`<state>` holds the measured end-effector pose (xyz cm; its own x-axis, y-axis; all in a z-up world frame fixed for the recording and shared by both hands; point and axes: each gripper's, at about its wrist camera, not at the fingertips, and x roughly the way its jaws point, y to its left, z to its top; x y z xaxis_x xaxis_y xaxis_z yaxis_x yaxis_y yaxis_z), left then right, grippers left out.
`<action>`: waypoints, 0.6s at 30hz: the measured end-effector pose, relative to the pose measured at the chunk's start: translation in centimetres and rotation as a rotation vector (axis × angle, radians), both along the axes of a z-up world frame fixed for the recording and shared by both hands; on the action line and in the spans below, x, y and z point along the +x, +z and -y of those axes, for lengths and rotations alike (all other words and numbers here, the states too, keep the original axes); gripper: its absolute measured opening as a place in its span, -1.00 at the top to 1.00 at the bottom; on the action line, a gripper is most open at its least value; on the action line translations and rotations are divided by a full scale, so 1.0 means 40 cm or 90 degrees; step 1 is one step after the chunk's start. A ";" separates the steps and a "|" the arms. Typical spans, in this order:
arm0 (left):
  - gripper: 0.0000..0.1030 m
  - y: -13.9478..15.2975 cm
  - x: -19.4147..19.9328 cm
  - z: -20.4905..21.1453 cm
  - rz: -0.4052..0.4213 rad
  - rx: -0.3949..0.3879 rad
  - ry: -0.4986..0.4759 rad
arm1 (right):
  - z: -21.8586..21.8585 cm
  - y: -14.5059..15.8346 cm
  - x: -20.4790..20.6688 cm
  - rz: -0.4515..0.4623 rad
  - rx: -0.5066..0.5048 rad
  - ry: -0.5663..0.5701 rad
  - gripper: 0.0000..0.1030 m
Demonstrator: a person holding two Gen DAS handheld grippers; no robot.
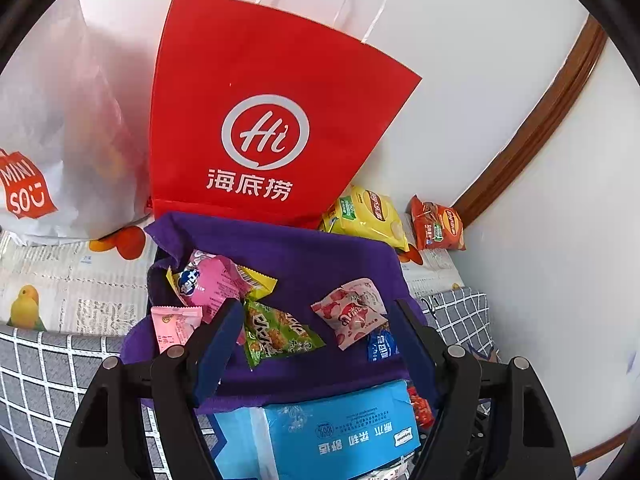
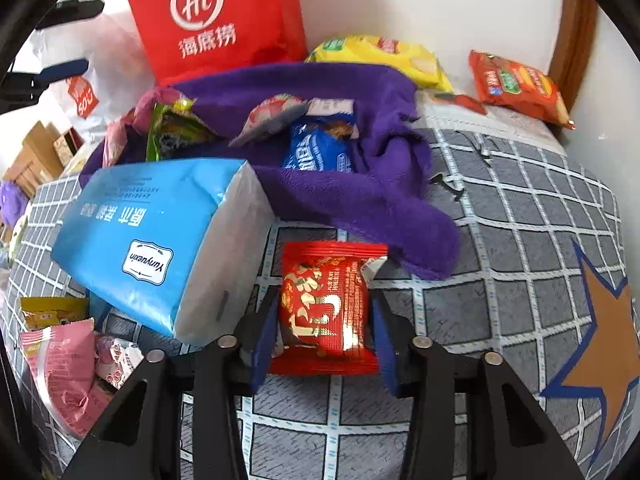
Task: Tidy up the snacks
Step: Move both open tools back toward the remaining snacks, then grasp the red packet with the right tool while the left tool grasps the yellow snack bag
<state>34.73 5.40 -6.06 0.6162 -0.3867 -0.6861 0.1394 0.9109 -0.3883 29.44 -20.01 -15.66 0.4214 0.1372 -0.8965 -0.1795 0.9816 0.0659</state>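
Right gripper (image 2: 324, 320) clamps a glossy red snack packet (image 2: 325, 308) with gold lettering.

There are two big bags: one red bag (image 1: 256, 120) and one white bag (image 1: 60, 140). One purple cloth (image 2: 360, 200) holds small snacks. One blue tissue pack (image 2: 160, 232) lies near. Two chip bags: yellow (image 2: 384, 58), orange (image 2: 516, 84).

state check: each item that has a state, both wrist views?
right gripper: shut on red snack packet
left gripper: open, holding nothing
purple cloth: rumpled, snacks on it
tissue pack: tilted, propped on the cloth
red paper bag: upright against wall
yellow chip bag: lying flat, sealed
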 end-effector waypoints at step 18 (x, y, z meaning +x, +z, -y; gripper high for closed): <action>-0.42 0.060 -0.175 0.026 0.034 0.074 0.006 | 0.125 0.030 -0.152 0.031 0.039 -0.141 0.15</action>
